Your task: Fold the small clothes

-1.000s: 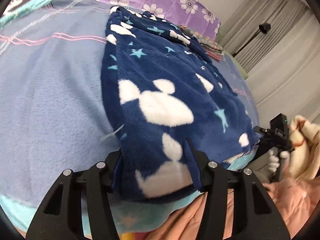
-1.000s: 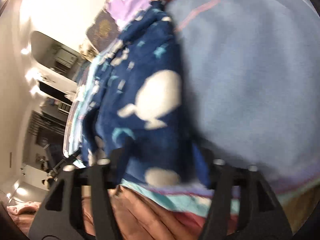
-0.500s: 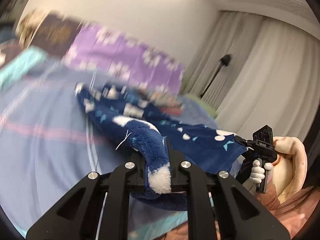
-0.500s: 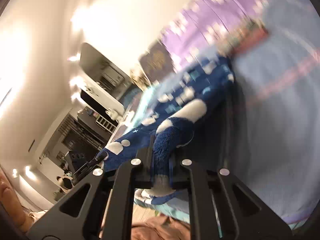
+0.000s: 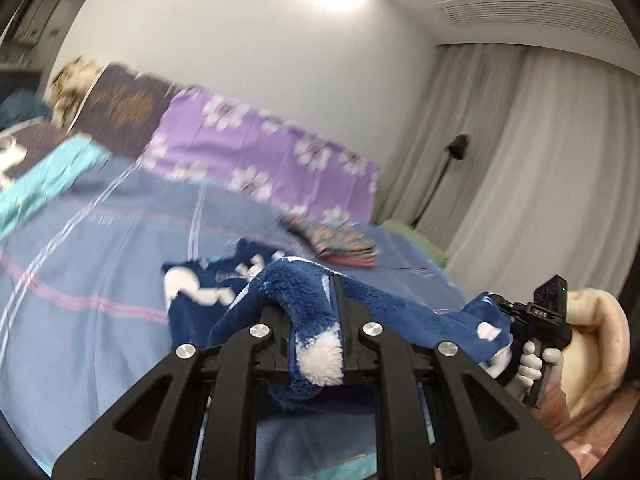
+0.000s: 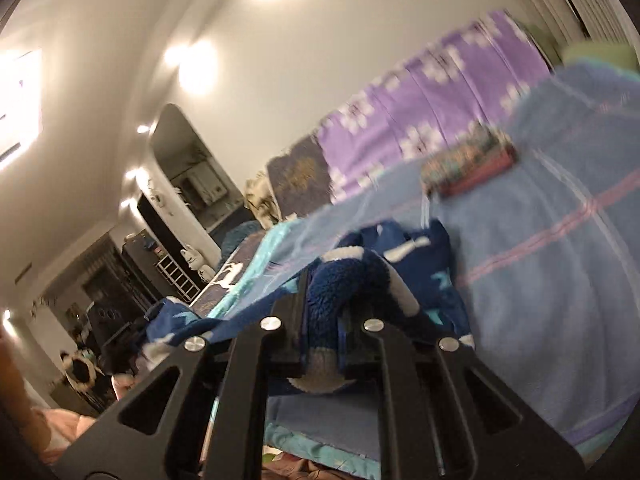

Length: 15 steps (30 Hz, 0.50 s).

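A navy fleece garment (image 5: 384, 304) with white and pale-blue shapes hangs taut between my two grippers above the bed. My left gripper (image 5: 316, 316) is shut on a bunched fold of its near edge. In the left wrist view, at the right, my right gripper (image 5: 505, 312) is in a gloved hand and pinches the other corner. In its own view the right gripper (image 6: 324, 316) is shut on a thick fold of the garment (image 6: 424, 264). The garment's far part still lies crumpled on the bedcover. From there the cloth stretches left into a dim area.
The blue bedcover (image 5: 100, 260) with pink and white stripes lies under everything. A folded patterned pile (image 5: 340, 244) sits by the purple flowered pillow (image 5: 256, 160). Curtains and a floor lamp (image 5: 456, 152) stand to the right. A pale fleece sleeve (image 5: 596, 340) is at the right edge.
Both grippers closed on the garment's near edge and rose with it. It was lying flat; now that edge hangs stretched between them. Both views tilted up toward the wall.
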{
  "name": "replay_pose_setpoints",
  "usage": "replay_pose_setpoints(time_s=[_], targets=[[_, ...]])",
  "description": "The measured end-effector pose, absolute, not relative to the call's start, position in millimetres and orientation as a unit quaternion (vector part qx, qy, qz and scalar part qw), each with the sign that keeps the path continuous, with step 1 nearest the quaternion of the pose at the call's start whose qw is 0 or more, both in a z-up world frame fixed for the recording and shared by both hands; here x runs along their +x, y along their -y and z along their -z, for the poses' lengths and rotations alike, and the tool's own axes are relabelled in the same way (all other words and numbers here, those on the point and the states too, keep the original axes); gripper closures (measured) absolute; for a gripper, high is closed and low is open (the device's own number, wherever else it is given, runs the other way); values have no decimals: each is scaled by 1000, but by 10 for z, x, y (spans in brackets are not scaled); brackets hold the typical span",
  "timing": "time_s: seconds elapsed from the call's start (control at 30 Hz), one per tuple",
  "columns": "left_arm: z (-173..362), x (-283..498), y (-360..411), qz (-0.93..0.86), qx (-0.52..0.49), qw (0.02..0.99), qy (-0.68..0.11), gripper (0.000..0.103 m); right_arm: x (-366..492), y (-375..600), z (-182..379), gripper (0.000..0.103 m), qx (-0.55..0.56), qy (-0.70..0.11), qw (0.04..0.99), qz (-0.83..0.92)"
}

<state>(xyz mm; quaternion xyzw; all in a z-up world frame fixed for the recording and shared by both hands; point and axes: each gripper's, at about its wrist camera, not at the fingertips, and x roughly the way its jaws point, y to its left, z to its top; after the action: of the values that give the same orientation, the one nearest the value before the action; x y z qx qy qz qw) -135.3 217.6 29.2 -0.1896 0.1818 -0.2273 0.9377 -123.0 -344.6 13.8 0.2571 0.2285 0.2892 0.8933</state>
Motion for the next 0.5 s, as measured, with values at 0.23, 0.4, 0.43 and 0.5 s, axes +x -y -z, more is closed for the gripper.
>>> replay_pose_setpoints(time_s=[0.23, 0.4, 0.43, 0.5], targets=[[-310, -918, -2253, 209, -184, 940, -199, 89, -618, 3294, -188, 93, 247, -230, 898, -283], [-462, -374, -2237, 195, -167, 947, -192, 89, -55, 3122, -352, 93, 231, -217, 906, -282], [-480, -282, -2262, 194, -165, 948, -192, 89, 116, 3088, -378, 93, 229, -219, 907, -278], [-479, 35, -2316, 187, -172, 946, -199, 89, 399, 3029, -368, 93, 224, -225, 910, -268]])
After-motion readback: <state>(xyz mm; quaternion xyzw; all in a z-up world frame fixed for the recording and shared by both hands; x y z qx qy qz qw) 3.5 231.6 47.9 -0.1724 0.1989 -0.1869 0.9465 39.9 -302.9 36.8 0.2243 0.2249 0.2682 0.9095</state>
